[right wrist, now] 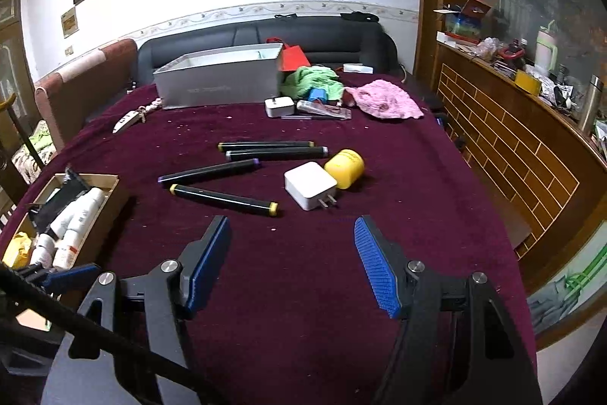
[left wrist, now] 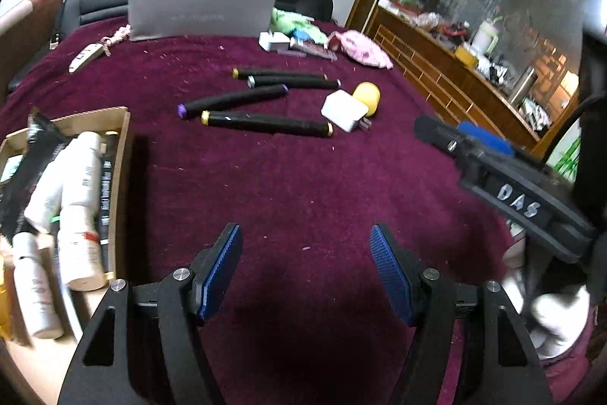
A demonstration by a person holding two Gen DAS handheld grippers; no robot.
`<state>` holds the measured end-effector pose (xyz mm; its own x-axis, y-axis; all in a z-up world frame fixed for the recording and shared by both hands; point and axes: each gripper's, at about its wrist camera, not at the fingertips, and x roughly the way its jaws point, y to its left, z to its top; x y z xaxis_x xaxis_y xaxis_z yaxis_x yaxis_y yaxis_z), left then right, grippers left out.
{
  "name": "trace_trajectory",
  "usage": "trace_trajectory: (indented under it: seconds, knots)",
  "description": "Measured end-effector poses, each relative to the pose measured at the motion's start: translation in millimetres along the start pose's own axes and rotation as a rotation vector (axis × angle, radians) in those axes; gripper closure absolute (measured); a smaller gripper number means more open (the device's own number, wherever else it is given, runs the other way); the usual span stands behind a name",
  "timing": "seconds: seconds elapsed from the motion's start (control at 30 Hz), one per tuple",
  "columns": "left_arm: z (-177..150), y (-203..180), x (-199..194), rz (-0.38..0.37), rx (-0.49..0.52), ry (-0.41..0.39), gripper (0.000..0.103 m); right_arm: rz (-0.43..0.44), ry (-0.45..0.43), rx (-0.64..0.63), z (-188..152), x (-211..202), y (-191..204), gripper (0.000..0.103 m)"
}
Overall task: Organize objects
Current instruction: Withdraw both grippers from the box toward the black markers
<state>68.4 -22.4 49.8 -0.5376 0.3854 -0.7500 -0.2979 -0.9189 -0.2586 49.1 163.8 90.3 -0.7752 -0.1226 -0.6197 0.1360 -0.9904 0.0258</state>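
Observation:
Several black marker pens [left wrist: 265, 99] [right wrist: 242, 169] lie in the middle of the maroon tablecloth [left wrist: 288, 185]. A white charger plug [left wrist: 347, 111] [right wrist: 310, 185] and a yellow round container [left wrist: 367, 97] [right wrist: 345, 167] sit just right of them. My left gripper [left wrist: 306, 264] hovers open over bare cloth, short of the pens, with nothing between its blue pads. My right gripper [right wrist: 292, 259] is also open and empty, just in front of the nearest pen [right wrist: 224, 199]. In the left wrist view the right gripper [left wrist: 504, 169] shows from the side at the right edge.
A wooden tray [left wrist: 91, 124] [right wrist: 102, 204] holding white bottles stands at the left. A grey box [left wrist: 201, 12] [right wrist: 220, 82], a small white adapter [right wrist: 279, 107], green and pink cloths [right wrist: 383, 99] and a key fob [right wrist: 127, 120] lie at the far side. A wooden cabinet [right wrist: 504, 139] borders the right.

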Motion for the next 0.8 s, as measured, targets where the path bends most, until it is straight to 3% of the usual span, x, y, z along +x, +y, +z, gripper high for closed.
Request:
trace_trajectory:
  seconds: [0.27, 0.4, 0.67, 0.8]
  knots:
    - [-6.3, -8.4, 48.3, 0.018, 0.028, 0.092, 0.040, -0.025, 0.037, 0.003, 0.9, 21.6, -15.1, 0.035]
    - [-11.6, -15.5, 50.5, 0.039, 0.074, 0.079, 0.037, -0.030, 0.044, 0.016, 3.0, 30.2, -21.5, 0.035]
    - [-18.2, -29.3, 54.7, 0.043, 0.140, 0.062, 0.010, -0.027, 0.041, 0.035, 5.9, 41.8, -25.9, 0.035]
    - [-16.9, -36.0, 60.5, 0.050, 0.174, 0.078, 0.003, -0.034, 0.036, 0.022, 5.8, 45.7, -25.1, 0.035]
